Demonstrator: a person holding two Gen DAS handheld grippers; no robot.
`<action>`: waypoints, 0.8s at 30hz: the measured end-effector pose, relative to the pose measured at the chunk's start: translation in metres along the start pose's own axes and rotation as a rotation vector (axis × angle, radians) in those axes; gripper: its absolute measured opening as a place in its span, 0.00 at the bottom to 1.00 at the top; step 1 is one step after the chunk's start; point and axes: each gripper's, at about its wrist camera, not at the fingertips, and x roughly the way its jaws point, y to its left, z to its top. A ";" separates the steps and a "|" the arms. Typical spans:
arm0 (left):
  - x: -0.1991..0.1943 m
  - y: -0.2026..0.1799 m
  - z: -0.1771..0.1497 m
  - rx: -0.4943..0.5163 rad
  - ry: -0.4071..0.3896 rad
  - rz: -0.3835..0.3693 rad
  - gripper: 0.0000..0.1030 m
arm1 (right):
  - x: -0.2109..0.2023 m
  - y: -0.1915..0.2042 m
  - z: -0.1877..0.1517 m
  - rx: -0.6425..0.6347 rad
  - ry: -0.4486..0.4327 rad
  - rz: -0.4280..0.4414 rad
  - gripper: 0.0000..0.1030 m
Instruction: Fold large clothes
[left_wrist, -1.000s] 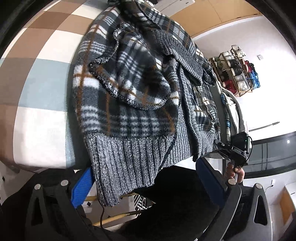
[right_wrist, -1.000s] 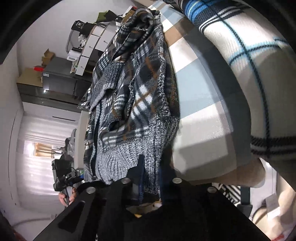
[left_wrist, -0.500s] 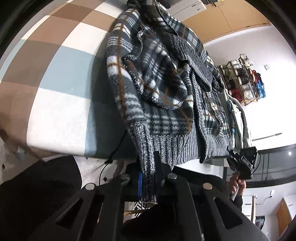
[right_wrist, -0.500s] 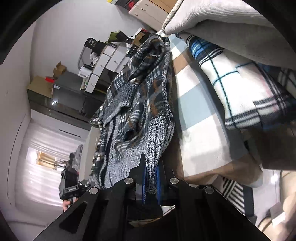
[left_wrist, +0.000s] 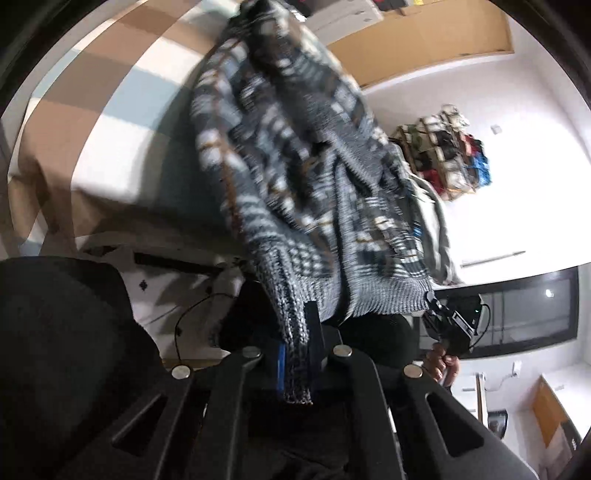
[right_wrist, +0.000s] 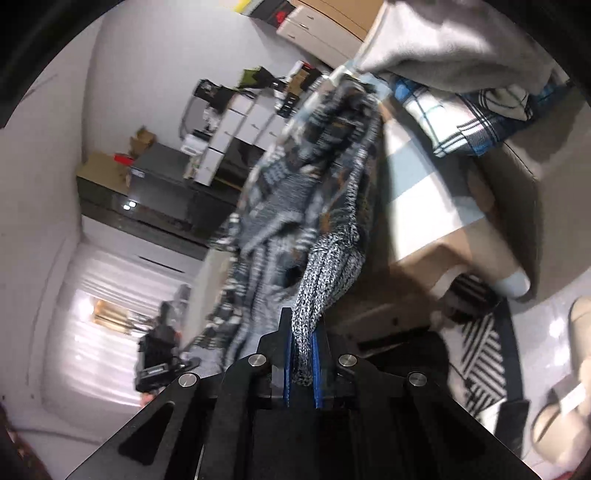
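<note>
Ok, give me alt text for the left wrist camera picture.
The left gripper is shut on the ribbed hem of a grey plaid sweater, which stretches blurred up over a checked bed cover. At right, a hand holds the other gripper.

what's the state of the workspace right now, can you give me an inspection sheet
surface: checked bedspread in brown, white and pale blue, bare beside the garment
job's things: grey plaid knit cardigan, ribbed hem lifted at two points, its far end on the bed; blurred
clutter: blue-and-white plaid blanket and grey cloth at the bed's far end
grippers: left gripper shut on the hem; right gripper shut on the hem at another spot
cables: thin black cable hanging below the bed edge
surroundings: rack of stuffed baskets by a white wall, white boxes on a dark cabinet, striped rug
</note>
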 end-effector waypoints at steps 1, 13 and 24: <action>-0.004 -0.005 0.003 0.018 -0.004 0.006 0.03 | -0.003 0.006 0.001 -0.002 -0.004 0.011 0.08; -0.019 -0.032 0.165 -0.011 -0.036 -0.043 0.03 | 0.018 0.070 0.117 -0.008 -0.083 0.083 0.08; 0.012 -0.018 0.295 -0.075 -0.021 0.121 0.03 | 0.105 0.029 0.271 0.202 0.010 -0.195 0.08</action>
